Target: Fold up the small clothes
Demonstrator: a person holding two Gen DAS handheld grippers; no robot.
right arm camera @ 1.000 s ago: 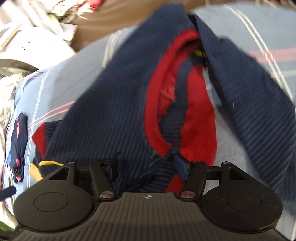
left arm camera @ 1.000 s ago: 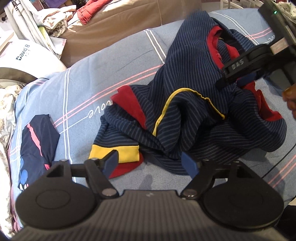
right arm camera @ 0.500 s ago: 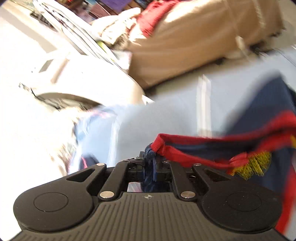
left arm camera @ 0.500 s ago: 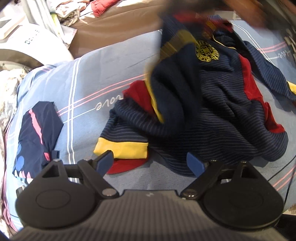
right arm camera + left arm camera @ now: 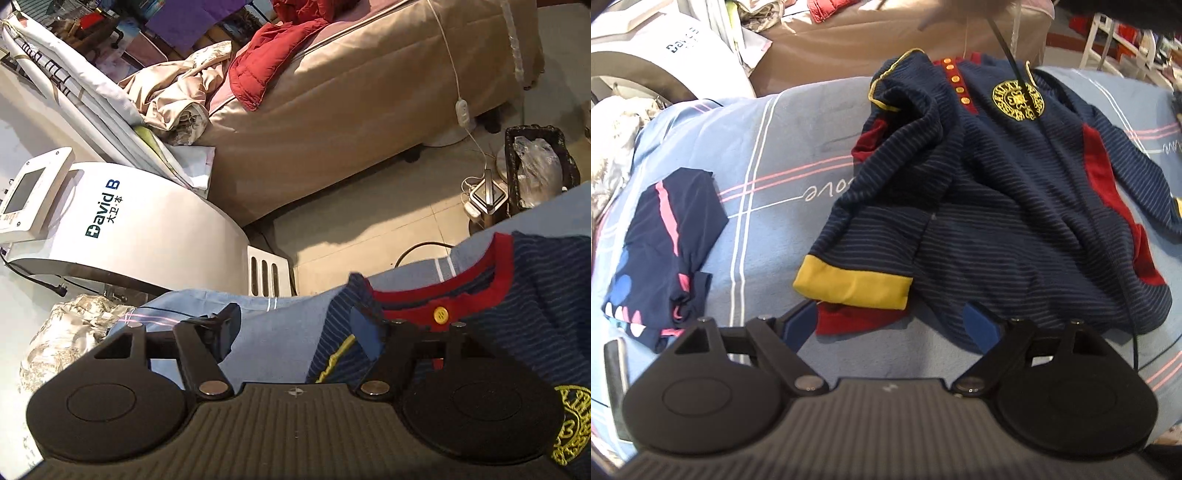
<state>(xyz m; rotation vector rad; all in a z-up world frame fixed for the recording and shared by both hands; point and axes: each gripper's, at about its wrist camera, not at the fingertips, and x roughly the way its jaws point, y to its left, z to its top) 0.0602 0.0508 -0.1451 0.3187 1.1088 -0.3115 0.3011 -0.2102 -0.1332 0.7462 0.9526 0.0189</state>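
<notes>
A navy striped top (image 5: pixel 997 206) with red panels, yellow buttons and a gold crest lies partly spread and rumpled on the blue sheet (image 5: pixel 783 155). Its yellow cuff (image 5: pixel 853 286) lies just ahead of my left gripper (image 5: pixel 890 325), which is open and empty above the near hem. My right gripper (image 5: pixel 295 332) is open and empty over the top's red collar (image 5: pixel 491 273) at the far edge of the sheet; its right finger rests at the navy shoulder.
A folded navy garment with pink marks (image 5: pixel 665 243) lies on the sheet at the left. Beyond the sheet stand a white machine (image 5: pixel 147 229), a tan sofa (image 5: pixel 369 92) with a red jacket, and a bin (image 5: pixel 535 173) on the floor.
My right gripper held the red collar shut, carried it to the far edge and has opened, letting it go. The top now lies spread with crest and buttons up. My left gripper stayed open.
</notes>
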